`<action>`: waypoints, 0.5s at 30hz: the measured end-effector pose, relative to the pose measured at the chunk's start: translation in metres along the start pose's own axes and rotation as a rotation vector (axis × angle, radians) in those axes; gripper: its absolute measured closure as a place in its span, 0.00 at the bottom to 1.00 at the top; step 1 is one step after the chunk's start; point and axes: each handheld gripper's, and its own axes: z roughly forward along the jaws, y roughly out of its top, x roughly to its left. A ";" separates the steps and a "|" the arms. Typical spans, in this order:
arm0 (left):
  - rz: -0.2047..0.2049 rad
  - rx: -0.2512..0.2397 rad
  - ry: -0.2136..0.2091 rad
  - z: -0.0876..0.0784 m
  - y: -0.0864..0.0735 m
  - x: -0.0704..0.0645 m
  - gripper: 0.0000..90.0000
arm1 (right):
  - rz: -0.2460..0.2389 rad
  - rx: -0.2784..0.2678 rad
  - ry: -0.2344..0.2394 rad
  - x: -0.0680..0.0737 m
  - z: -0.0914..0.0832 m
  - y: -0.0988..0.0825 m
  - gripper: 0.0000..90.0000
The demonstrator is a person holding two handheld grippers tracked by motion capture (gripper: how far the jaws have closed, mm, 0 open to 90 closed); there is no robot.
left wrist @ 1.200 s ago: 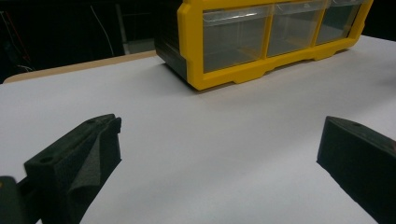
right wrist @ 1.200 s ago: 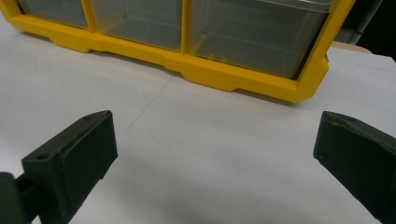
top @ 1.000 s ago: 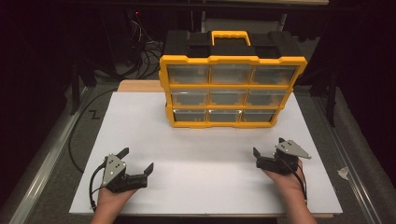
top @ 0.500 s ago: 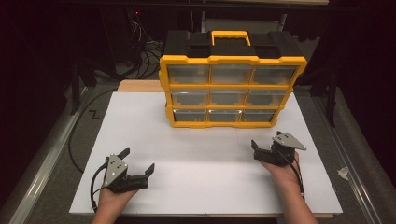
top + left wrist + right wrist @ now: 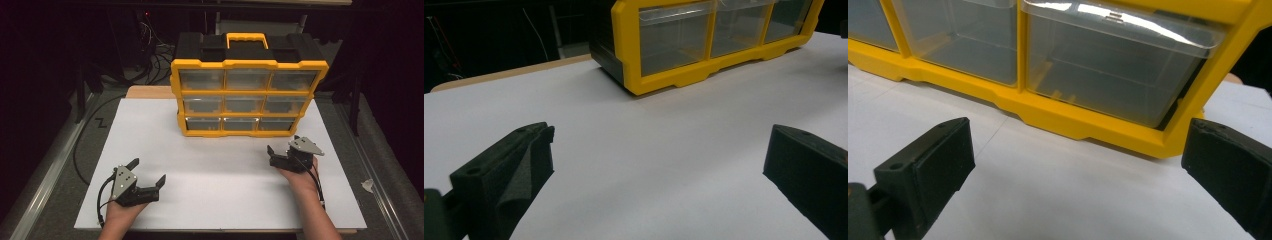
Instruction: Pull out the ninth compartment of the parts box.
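On my left, the left tool [image 5: 148, 172] sits low on the white bench [image 5: 215, 200], jaws spread wide, nothing between them, well apart from the organizer. Centre-back, the yellow drawer organizer [image 5: 248, 92] stands upright at the far side of the bench, clear drawers facing me, handle on top. Over to the right, the right tool [image 5: 282, 148] is just beside the organizer's bottom right corner, jaws wide, empty.
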 end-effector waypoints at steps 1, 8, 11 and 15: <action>-0.001 0.001 -0.001 0.000 0.000 0.000 0.00 | -0.004 -0.002 -0.001 0.000 -0.001 0.000 0.02; 0.005 0.003 -0.001 0.000 -0.001 0.000 0.00 | -0.031 0.009 -0.008 -0.002 -0.008 -0.001 0.01; 0.003 0.000 0.002 0.000 -0.001 0.000 0.00 | -0.046 0.014 -0.013 -0.004 -0.011 -0.003 0.01; 0.005 -0.001 0.003 -0.001 -0.001 0.001 0.00 | -0.063 0.025 -0.022 -0.006 -0.016 -0.007 0.01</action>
